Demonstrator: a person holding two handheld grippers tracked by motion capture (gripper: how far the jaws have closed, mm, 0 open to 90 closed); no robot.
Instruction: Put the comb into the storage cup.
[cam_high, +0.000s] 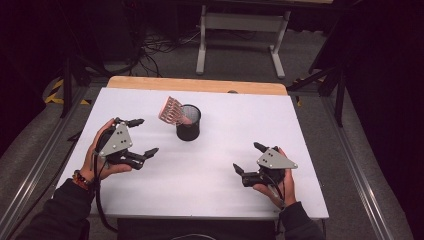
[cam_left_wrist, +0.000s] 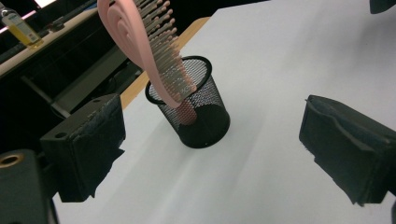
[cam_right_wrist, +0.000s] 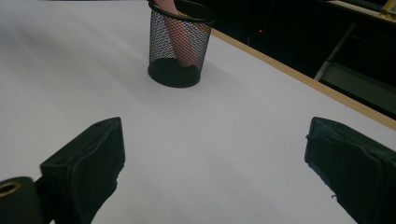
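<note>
Pink hairbrush (cam_high: 171, 111) handle-down in black mesh cup (cam_high: 188, 123) mid-table, head leaning out toward left gripper (cam_high: 140, 136). Left gripper and right gripper (cam_high: 248, 158) both jaws apart, empty, off to the sides. Risk imo: clipping the brush head tips that light cup over.

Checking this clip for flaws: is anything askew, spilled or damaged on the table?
Nothing is spilled or broken. The pink hairbrush stands handle-down in the black mesh cup, leaning over its rim with the bristle head well outside. The cup stands upright. The left gripper and the right gripper are open, apart from both.
</note>
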